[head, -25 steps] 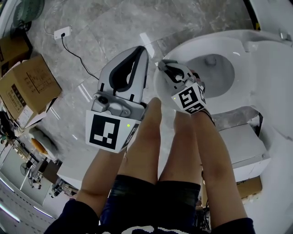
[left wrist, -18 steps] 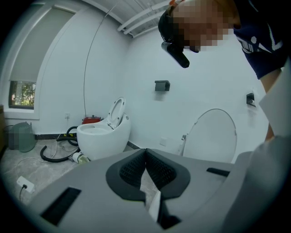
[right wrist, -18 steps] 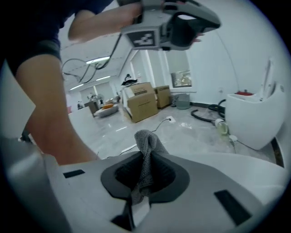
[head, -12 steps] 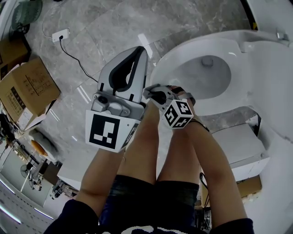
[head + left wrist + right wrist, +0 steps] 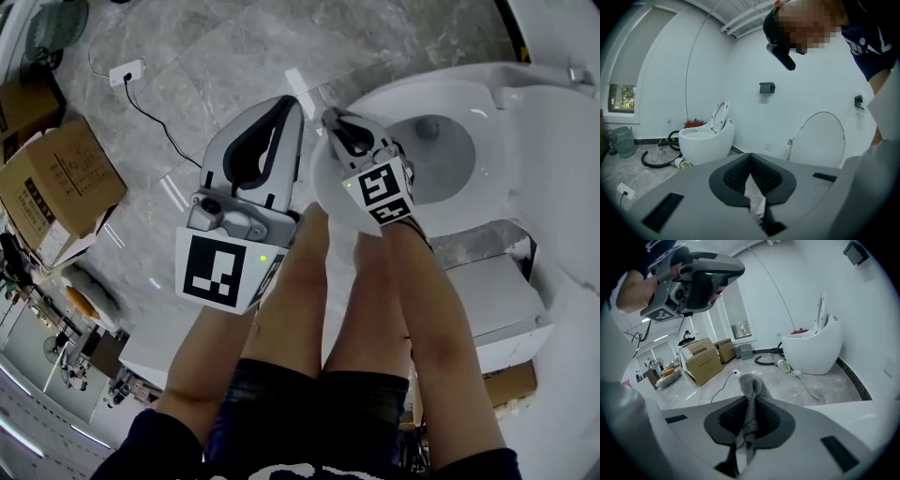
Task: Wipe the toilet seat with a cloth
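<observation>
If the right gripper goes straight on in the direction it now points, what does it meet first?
Most likely the grey floor, just beyond the front rim of the toilet seat. The right gripper, shut on the cloth, points away from the bowl; depth is hard to judge.

Open floor (image 5: 220,52) left of the toilet seat (image 5: 398,94), cardboard boxes (image 5: 58,183) well beyond it

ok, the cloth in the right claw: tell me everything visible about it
The cloth is grey with a knit, mesh-like weave, soft and crumpled. The right claw is shut on its middle: a bunched peak pokes past the pads and a narrower tail hangs below them. It sits by the front rim of the toilet seat; contact with the seat can't be confirmed.
</observation>
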Available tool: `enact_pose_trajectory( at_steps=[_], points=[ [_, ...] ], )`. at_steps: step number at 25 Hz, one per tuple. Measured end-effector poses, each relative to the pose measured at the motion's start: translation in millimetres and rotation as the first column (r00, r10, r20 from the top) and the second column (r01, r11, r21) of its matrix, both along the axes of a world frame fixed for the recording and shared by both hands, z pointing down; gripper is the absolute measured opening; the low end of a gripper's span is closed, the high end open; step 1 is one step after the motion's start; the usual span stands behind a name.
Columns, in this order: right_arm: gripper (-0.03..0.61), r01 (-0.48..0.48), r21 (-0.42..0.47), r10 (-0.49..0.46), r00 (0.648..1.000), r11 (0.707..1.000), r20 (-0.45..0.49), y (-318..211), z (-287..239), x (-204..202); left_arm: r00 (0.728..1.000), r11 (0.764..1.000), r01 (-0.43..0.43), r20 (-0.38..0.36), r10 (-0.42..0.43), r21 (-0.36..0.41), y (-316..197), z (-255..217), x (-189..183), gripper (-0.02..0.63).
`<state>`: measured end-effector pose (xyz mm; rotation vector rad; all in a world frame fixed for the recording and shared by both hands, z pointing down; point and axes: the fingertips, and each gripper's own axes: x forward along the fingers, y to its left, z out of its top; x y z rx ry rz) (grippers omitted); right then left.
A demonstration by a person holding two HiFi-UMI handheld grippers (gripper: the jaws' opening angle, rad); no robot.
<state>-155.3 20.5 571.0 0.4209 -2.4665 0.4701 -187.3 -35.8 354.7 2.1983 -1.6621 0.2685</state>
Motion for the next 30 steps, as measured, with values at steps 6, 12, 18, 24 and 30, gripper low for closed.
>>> enact_pose_trajectory(
  at_steps=[6, 12, 18, 24, 30],
  points=[
    [0.055, 0.325, 0.001, -0.325, 0.945, 0.946, -0.029, 75.4, -1.5, -7.7, 1.0, 1.0, -0.002, -0.006, 0.002, 0.004, -3.9, -3.3, -2.9, 0.018],
    [0.055, 0.553, 0.011, -0.553, 0.833, 0.833, -0.033, 143.8, 1.2, 2.1, 1.0, 1.0, -0.014, -0.002, 0.014, 0.006, -6.5, -3.4, 1.2, 0.018],
    [0.055, 0.407, 0.066, -0.404, 0.913, 0.911, -0.05, 82.4, 9.3, 23.8, 1.0, 1.0, -0.007, -0.004, 0.007, 0.005, -7.8, -3.7, -0.4, 0.018],
    [0.055, 0.191, 0.099, -0.175, 0.972, 0.977, -0.155, 11.0, 24.7, 72.6, 1.0, 1.0, -0.016, 0.004, 0.016, -0.004, -9.6, 1.1, 2.9, 0.018],
    [0.057, 0.138, 0.063, -0.126, 0.979, 0.989, -0.161, 11.6, 24.1, 71.8, 0.999, 0.999, -0.032, 0.002, 0.032, -0.005, -16.2, 0.5, 13.1, 0.018]
  ],
)
